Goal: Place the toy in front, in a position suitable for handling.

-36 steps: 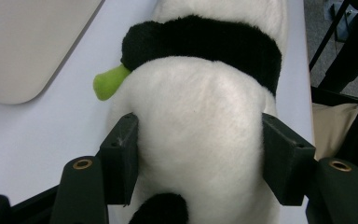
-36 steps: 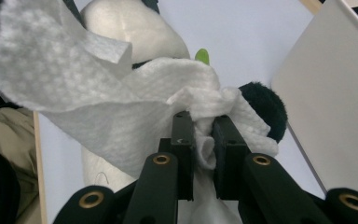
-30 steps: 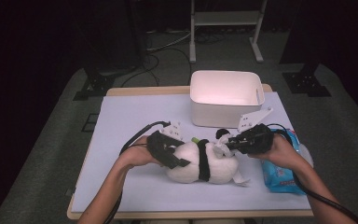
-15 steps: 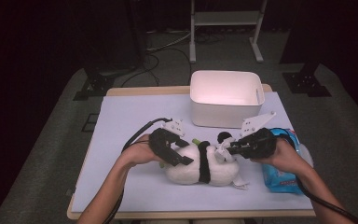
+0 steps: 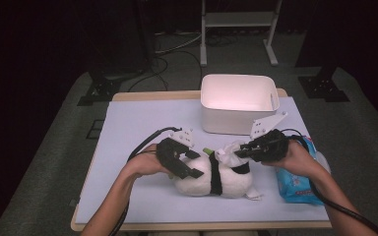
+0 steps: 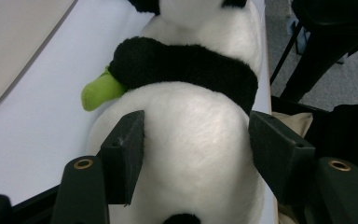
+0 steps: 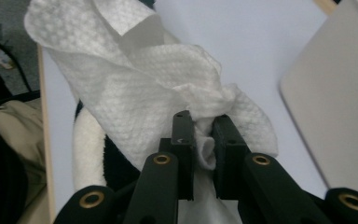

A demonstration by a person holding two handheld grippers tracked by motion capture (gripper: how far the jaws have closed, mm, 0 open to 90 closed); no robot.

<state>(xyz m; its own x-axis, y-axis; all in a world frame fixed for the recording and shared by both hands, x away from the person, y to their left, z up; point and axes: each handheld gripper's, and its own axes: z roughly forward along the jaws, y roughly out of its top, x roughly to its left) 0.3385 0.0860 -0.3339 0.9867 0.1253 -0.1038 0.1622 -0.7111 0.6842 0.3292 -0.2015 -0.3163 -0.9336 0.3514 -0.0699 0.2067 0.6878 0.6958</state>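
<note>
A plush panda (image 5: 211, 176) lay on its side on the pale sheet covering the table (image 5: 128, 128), toward the six o'clock edge in the high view, with a white bin (image 5: 238, 103) well apart from it at about twelve o'clock. The left gripper (image 5: 191, 163) sat at the toy's nine o'clock end; its jaws had just been closing a little and now stood on either side of the white rump, one pad at nine o'clock and the other at three o'clock in the left gripper view, both touching the fur and holding it between them. A green plush piece (image 6: 100, 91) poked out from under the black band of the panda at about ten o'clock in that view. The right gripper (image 5: 241, 151) came in from three o'clock with its jaws drawn nearly together, pinching a crumpled white wipe (image 7: 144, 88) that draped over the panda's upper end. A blue packet of wipes (image 5: 298, 179) lay at the panda's three o'clock, partly under the right hand (image 5: 288, 156).
</note>
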